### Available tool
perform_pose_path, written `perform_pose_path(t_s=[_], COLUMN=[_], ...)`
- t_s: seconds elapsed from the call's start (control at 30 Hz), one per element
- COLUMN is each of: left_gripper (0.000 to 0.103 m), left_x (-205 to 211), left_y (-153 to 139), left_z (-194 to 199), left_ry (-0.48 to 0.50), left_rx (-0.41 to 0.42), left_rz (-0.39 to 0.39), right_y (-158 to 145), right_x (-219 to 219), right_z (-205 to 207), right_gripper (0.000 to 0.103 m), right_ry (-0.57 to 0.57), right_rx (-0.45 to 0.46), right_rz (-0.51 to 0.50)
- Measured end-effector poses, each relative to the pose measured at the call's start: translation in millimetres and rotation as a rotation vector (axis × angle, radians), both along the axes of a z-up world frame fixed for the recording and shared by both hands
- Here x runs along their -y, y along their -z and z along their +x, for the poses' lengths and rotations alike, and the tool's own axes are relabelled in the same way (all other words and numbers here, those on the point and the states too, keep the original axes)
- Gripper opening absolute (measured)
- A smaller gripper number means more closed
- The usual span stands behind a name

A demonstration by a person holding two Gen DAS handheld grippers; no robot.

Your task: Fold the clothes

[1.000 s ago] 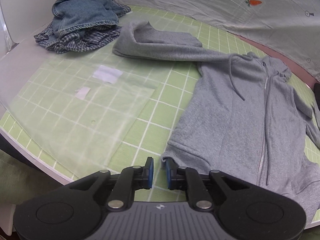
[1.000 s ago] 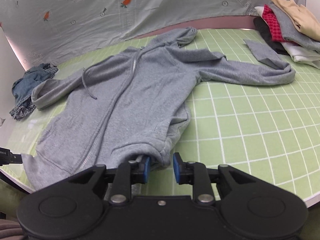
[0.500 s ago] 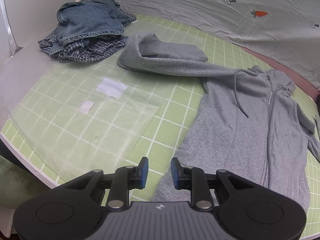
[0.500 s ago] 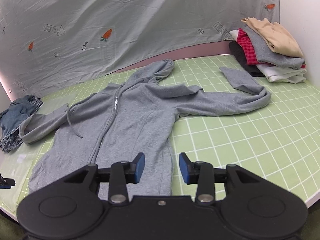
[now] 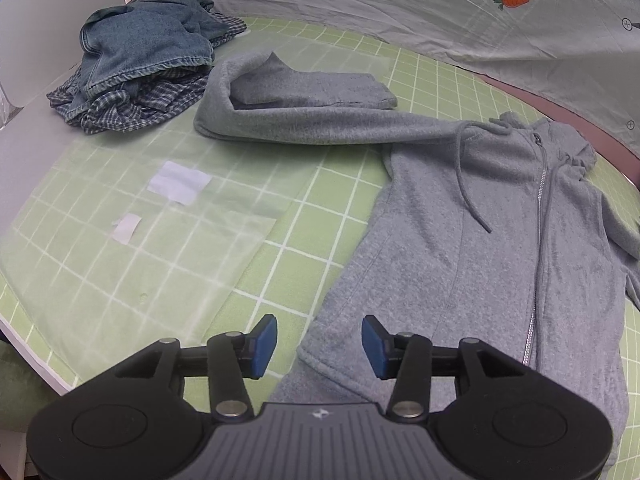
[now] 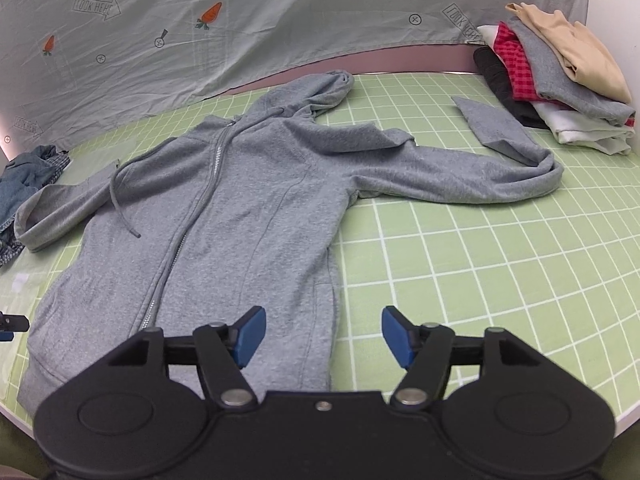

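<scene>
A grey zip hoodie lies flat, front up, on the green grid mat, hood toward the back. Both sleeves stretch sideways with their cuffs folded back. In the left wrist view the hoodie fills the right half, and its left sleeve runs toward the back left. My left gripper hangs open above the hoodie's lower left hem corner, holding nothing. My right gripper is open above the hoodie's lower right hem, also empty.
A crumpled heap of denim and checked cloth lies at the back left. A stack of folded clothes stands at the back right. A clear plastic sheet with white labels covers the mat's left part. A grey curtain hangs behind. The table edge is near.
Both grippers were shut on the hoodie's hem corners a second ago; they have let go, opened wide and lifted back. The hoodie now lies flatter and straighter.
</scene>
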State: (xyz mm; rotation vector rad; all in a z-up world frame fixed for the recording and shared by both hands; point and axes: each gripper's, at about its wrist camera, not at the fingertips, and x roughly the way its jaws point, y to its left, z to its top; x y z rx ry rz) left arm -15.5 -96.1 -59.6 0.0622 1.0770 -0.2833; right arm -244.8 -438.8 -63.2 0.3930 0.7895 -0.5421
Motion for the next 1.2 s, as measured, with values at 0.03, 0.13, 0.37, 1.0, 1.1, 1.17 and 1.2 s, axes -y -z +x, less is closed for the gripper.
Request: perform_pose_path(t_s=[0.03, 0.13, 0.37, 1.0, 1.1, 1.17, 1.2], left_gripper=[0.05, 0.05, 0.05, 0.05, 0.05, 0.05, 0.05], left_x=[4.7, 18.6, 55.3, 159.4, 167.9, 173.0, 175.8], left_y=[-2.1, -8.5, -23.7, 30.4, 36.2, 38.9, 40.2], left_z=[5.4, 22.1, 95.8, 200.6, 189.3, 181.5, 178.0], left_ry=[-0.001, -0.002, 0.04, 0.222, 0.263, 0.3, 0.319], left_rx=[0.004, 0.017, 0.08, -0.014, -0.028, -0.031, -0.023], left_rz=[0.0, -0.002, 0.003, -0.02, -0.012, 0.0, 0.016], right_y=[1.4, 5.6, 4.4, 41.3, 46.8, 48.3, 48.6], right_x=[3.5, 14.1, 65.4, 115.5, 109.0, 105.2, 104.5], right_z=[2.9, 11.8, 74.3, 235.4, 227.7, 221.5, 218.6], right_gripper=[0.072, 0.074, 0.074, 0.057, 0.057, 0.057, 0.057], right_ry=[0.001, 0.004, 0.066, 0.055, 0.051, 0.041, 0.04], right_rx=[-0.007, -0.028, -0.01, -0.082, -0.108, -0.122, -0.123], right_rz=[0.001, 0.004, -0.019, 0.001, -0.008, -0.025, -0.027])
